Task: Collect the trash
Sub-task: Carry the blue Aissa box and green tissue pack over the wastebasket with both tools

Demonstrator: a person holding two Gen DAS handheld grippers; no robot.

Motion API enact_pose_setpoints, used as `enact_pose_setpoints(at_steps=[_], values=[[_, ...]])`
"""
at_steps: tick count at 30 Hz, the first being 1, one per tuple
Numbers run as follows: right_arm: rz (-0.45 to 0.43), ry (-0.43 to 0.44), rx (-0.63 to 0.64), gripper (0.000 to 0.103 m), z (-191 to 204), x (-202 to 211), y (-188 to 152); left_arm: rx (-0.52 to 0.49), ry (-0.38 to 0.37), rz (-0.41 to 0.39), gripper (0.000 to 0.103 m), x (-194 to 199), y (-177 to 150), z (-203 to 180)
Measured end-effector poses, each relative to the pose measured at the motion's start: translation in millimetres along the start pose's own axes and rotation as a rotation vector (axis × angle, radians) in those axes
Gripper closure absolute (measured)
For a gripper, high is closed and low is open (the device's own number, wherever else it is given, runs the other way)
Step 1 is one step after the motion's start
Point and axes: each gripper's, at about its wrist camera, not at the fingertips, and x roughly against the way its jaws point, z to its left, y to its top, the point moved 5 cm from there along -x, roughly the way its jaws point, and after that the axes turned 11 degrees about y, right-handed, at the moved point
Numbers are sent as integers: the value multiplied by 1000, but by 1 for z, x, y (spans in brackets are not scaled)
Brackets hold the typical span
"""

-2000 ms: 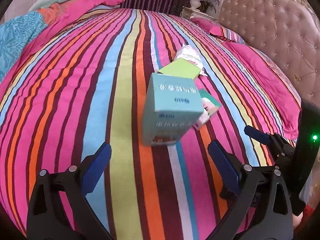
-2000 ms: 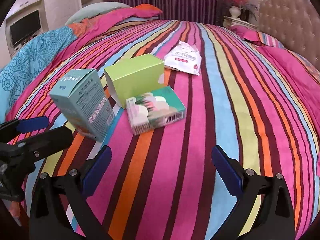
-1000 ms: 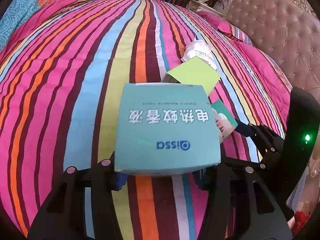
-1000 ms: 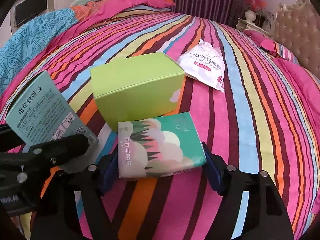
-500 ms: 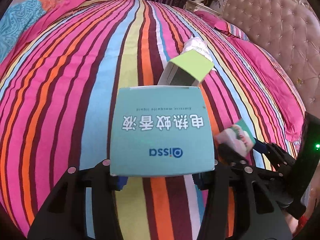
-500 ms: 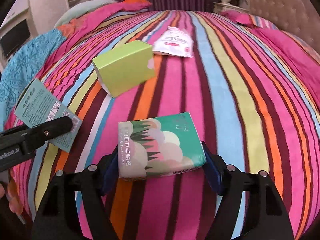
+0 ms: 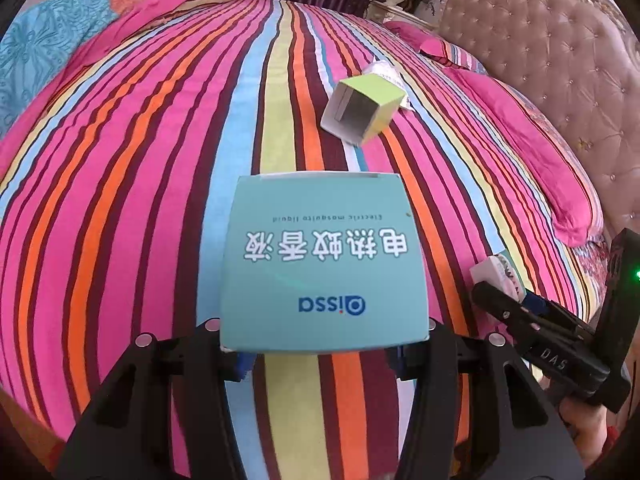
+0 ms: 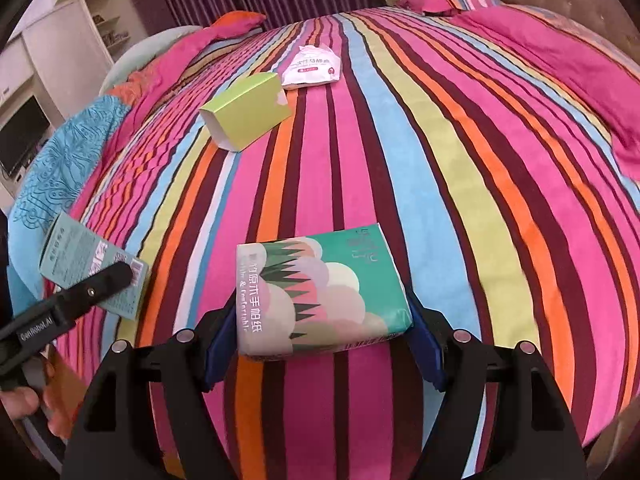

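Teal box (image 7: 324,264), tissue pack (image 8: 320,292) held aloft

Teal box (image 7: 324,264), rainbow-striped bedspread (image 7: 132,184)

Two grippers show: the left gripper (image 7: 320,360) and the right gripper (image 8: 320,356). There are two cardboard boxes, one teal box (image 7: 324,264) at lower centre and one lime-green box (image 8: 246,120) at upper left. One tissue pack (image 8: 320,292) sits at lower centre, one white sachet (image 8: 312,66) at top centre.

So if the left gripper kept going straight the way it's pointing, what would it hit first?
Probably the striped bedspread, below the teal box that the left gripper holds. The open green box lies farther on; depth is unclear.
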Motion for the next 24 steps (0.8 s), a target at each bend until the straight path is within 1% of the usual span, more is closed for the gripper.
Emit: enact_pose_setpoints(at_steps=[7,13,20,24], values=[[-19,42,-52,33,11,19,-22,-4,-6,-9,54,23,-31,10],[-12,66,-49,33,22,31,-42,-28,-4,-27,54,43,-54,15],[-1,74,-30,33,33,44,-67,-74,-1,-19,54,62,-94,18],[19,93,-31,33,39,50,-84,-98,5,-9,54,71,-115,23]])
